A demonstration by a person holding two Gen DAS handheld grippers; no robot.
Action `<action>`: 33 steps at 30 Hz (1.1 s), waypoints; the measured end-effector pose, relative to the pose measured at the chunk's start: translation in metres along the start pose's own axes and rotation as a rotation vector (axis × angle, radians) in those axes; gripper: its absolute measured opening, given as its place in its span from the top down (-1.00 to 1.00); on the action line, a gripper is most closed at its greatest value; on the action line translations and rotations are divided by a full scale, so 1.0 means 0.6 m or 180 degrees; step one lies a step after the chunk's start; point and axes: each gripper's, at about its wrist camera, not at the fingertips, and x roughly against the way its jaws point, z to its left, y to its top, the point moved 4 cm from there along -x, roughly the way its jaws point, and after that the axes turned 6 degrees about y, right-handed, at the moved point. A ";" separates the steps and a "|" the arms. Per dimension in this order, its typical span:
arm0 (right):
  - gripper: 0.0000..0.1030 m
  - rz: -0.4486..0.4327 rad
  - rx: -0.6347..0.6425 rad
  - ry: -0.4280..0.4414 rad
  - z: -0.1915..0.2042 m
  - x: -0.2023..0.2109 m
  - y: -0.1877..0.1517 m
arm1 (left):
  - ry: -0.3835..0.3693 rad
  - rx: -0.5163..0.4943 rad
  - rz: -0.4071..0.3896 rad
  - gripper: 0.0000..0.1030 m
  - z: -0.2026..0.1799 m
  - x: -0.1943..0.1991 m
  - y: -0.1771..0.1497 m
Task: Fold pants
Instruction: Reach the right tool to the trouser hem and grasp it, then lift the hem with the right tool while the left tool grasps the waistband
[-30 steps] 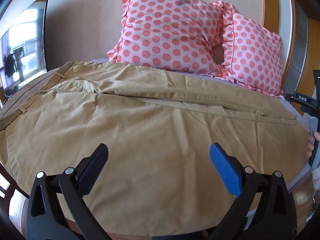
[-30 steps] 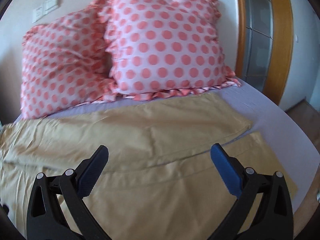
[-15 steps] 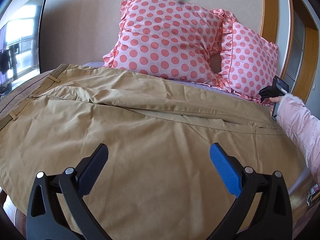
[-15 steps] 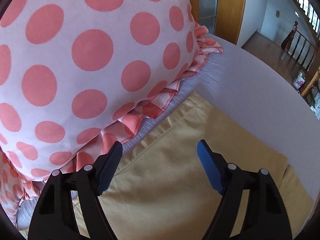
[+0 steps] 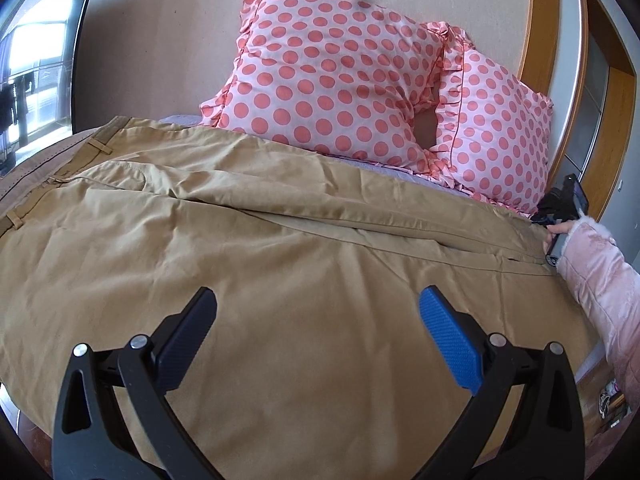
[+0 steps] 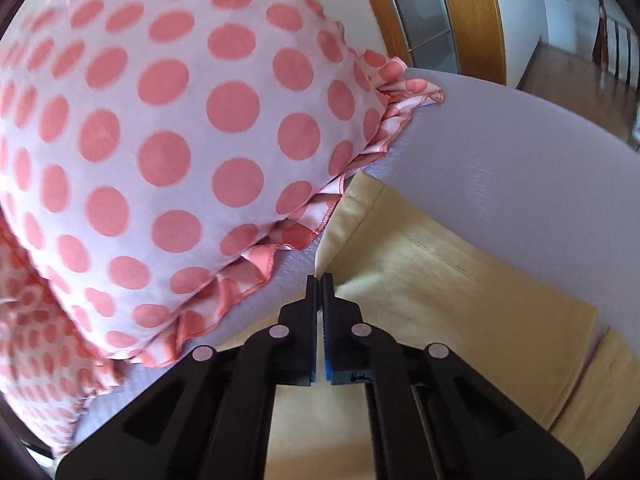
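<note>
Tan pants (image 5: pixel 280 264) lie spread across the bed, waistband with belt loops at the left, legs running right. My left gripper (image 5: pixel 318 320) is open and empty, hovering over the near leg. In the right wrist view, my right gripper (image 6: pixel 319 280) is shut on the far edge of the pants (image 6: pixel 440 300) near the leg hem, close under the pillow frill. The right gripper also shows in the left wrist view (image 5: pixel 560 204) at the far right end of the pants, held by a hand in a pink sleeve.
Two pink polka-dot pillows (image 5: pixel 340 76) lean on the wall behind the pants; one fills the left of the right wrist view (image 6: pixel 160 140). The lilac sheet (image 6: pixel 520 152) lies bare past the hem. A wooden door frame (image 5: pixel 544 40) stands right; a window (image 5: pixel 32 76) is at the left.
My right gripper moved forward and down to the pants' far edge by the pillow and closed on the fabric. My left gripper stayed open and drifted slightly over the near leg.
</note>
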 end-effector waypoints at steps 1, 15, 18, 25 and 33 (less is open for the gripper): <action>0.95 -0.0065 -0.0058 0.0221 -0.008 0.033 -0.007 | 0.0016 -0.0010 -0.0037 -0.96 0.001 0.005 0.002; 0.20 0.0275 -0.0640 0.0864 -0.140 0.267 -0.145 | 0.0032 0.0427 -0.0059 -0.96 0.051 -0.005 0.076; -0.10 0.0289 -0.0700 0.0863 -0.149 0.266 -0.156 | 0.0035 0.0592 0.0069 -0.96 0.077 -0.011 0.079; 0.90 0.0216 -0.0853 0.1119 -0.143 0.234 -0.144 | -0.0177 0.0826 0.0160 -0.96 0.119 -0.027 0.105; 0.97 -0.0337 -0.0729 0.1679 -0.166 0.304 -0.112 | 0.0046 0.1014 0.0446 -0.96 0.183 -0.124 0.208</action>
